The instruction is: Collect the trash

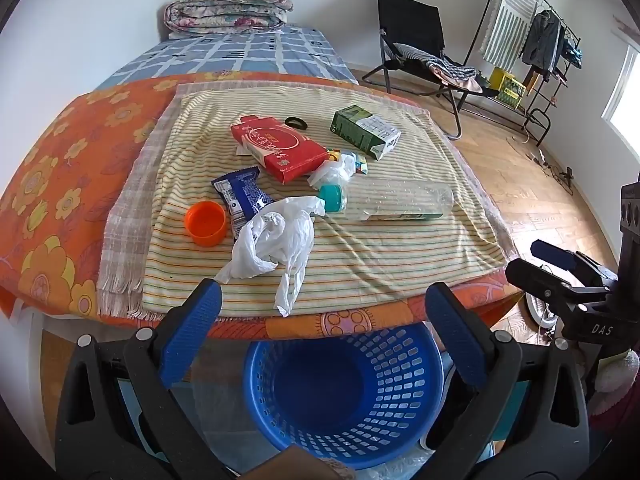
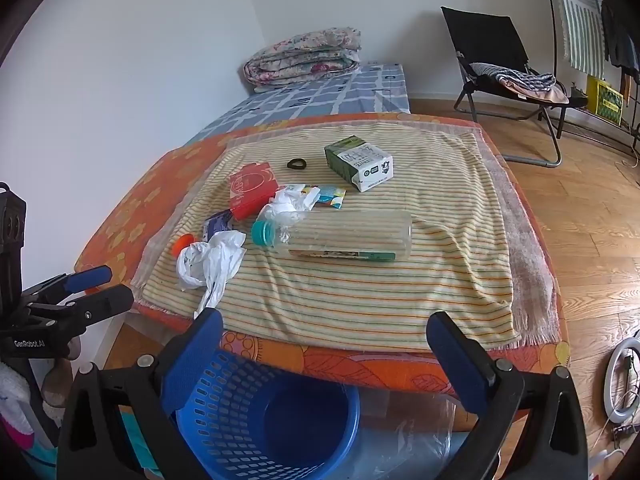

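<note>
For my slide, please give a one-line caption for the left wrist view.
Open left claw above an empty blue basket, facing a crumpled white plastic bag, clear bottle and red box on striped cloth.

Home bedroom: bed [image 1: 248,52], folded quilt [image 1: 228,10], clothes rack [image 1: 540,40].

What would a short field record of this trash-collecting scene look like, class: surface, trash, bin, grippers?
surface: striped cloth over an orange sheet
trash: red box, green carton, bottle, white bag, orange cap, blue wrapper
bin: blue basket on the floor, below the near edge, nothing seen inside
left gripper: open, holding nothing
right gripper: open, holding nothing
</note>
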